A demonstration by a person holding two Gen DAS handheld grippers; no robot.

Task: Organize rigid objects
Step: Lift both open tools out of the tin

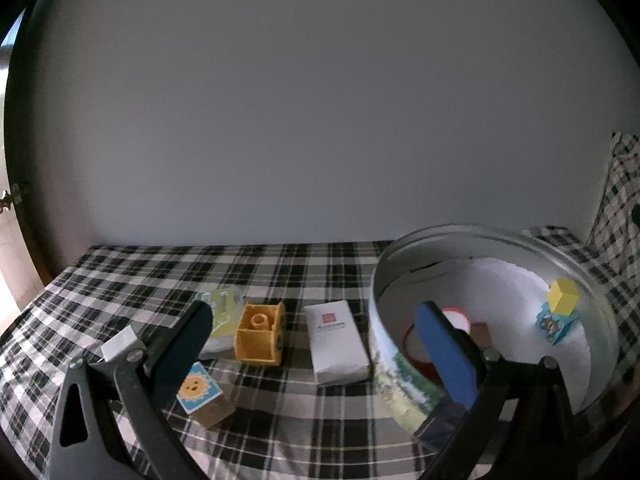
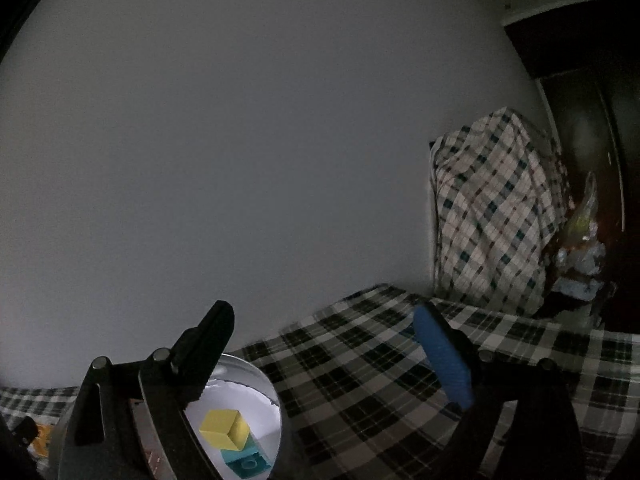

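Left gripper [image 1: 316, 344] hangs with its jaws wide apart and nothing between them, aimed over the checked tablecloth [image 1: 132, 276]. Straight ahead lies the white box [image 1: 338, 342], its long axis running away from the gripper, just beside the round tin [image 1: 600, 300]. The yellow brick [image 1: 260, 334] sits beside the box, the sun block [image 1: 200, 394] nearer the front edge. Right gripper [image 2: 340, 360], spread wide and empty, points past the tin toward the cloth's far edge. The left looks nearer for the loose pieces.

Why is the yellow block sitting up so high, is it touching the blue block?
Touching. In the right wrist view the yellow block sits directly on the blue block, no gap.
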